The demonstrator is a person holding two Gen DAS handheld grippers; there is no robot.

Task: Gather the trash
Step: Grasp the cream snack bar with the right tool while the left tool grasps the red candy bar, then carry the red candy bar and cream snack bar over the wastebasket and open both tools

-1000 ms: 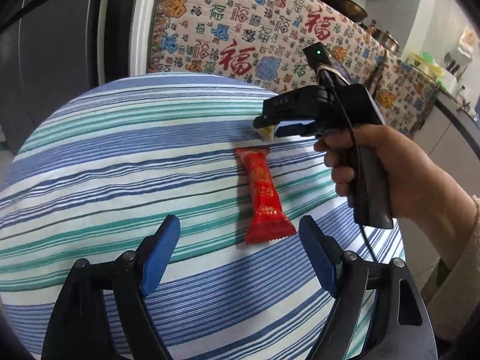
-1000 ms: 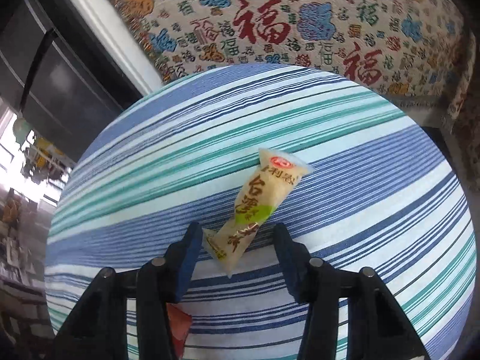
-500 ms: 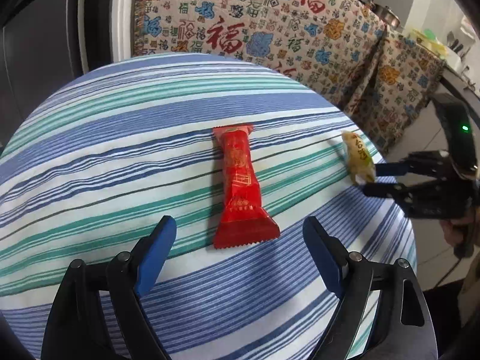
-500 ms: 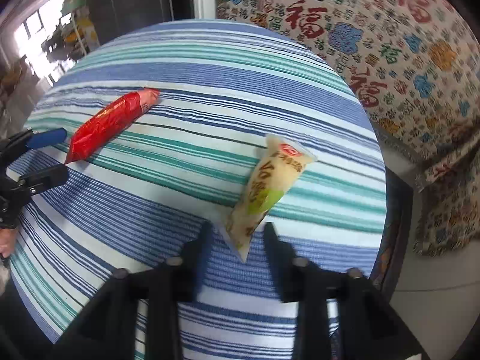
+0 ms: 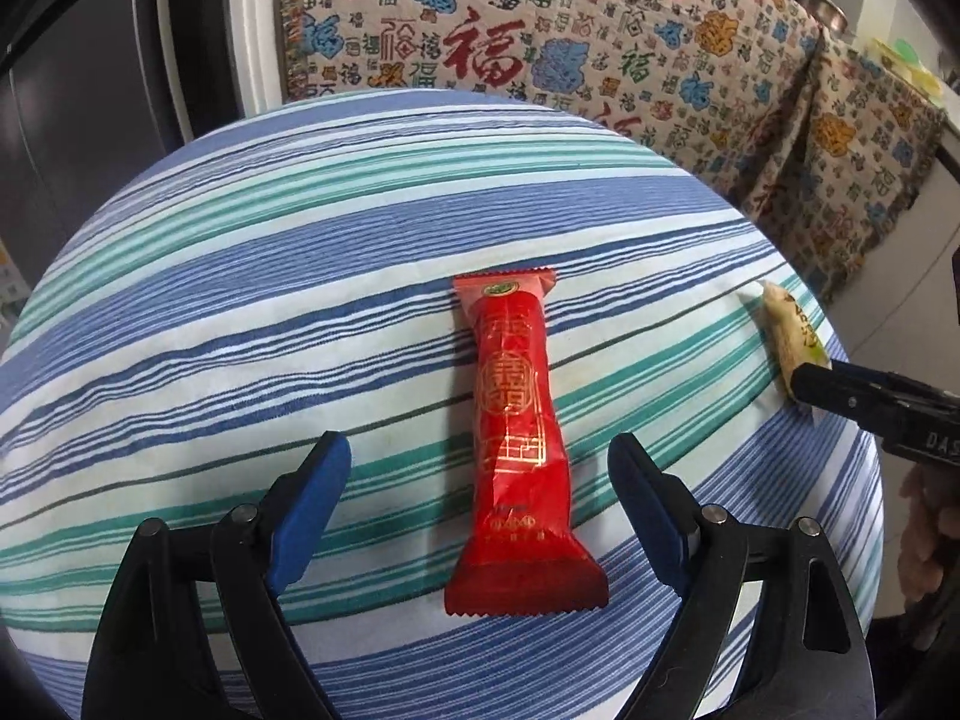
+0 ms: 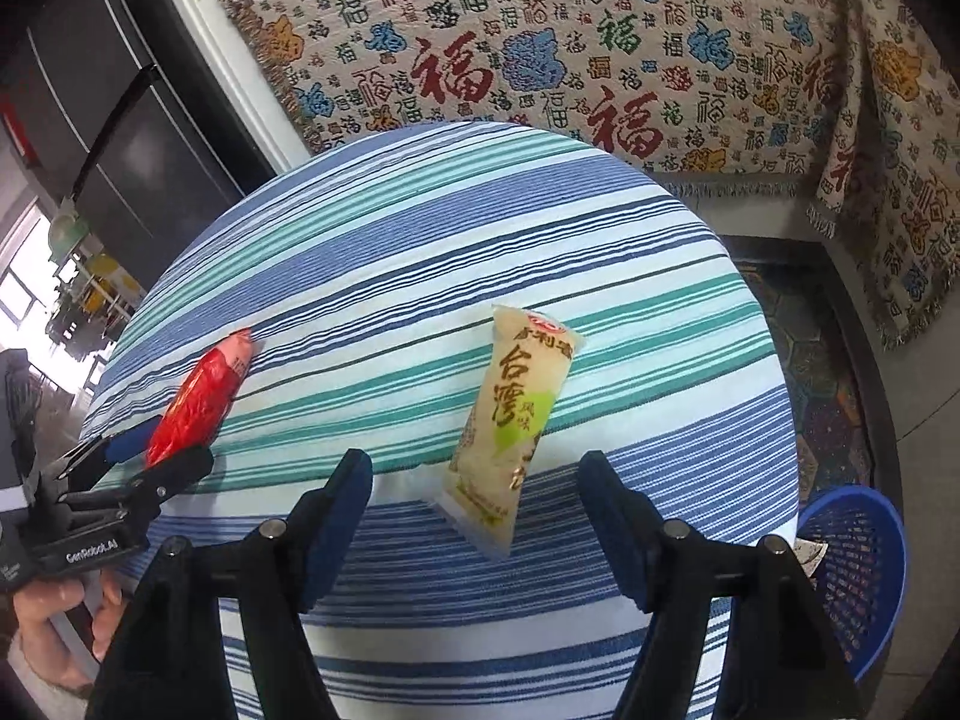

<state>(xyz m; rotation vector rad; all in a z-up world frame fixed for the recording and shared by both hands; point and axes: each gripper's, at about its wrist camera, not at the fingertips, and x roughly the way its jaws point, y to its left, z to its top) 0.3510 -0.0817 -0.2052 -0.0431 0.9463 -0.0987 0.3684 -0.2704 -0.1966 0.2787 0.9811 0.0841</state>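
A red snack wrapper (image 5: 516, 438) lies on the round striped table (image 5: 240, 312), lengthwise between the blue fingertips of my left gripper (image 5: 480, 480), which is open around its near end. A pale yellow wrapper (image 6: 510, 414) lies near the table's right edge, between the open fingers of my right gripper (image 6: 474, 498). The yellow wrapper (image 5: 792, 330) and one right finger (image 5: 840, 387) show at the right of the left wrist view. The red wrapper (image 6: 198, 396) and left gripper (image 6: 141, 456) show at the left of the right wrist view.
A blue plastic basket (image 6: 852, 570) stands on the floor below the table's right edge. A patterned cloth (image 5: 540, 36) covers furniture behind the table. A dark cabinet (image 6: 102, 120) stands at the left.
The right gripper carried the yellow wrapper from mid-table to the right edge, then opened, so the wrapper lies free between its fingers. The left gripper moved closer around the red wrapper.
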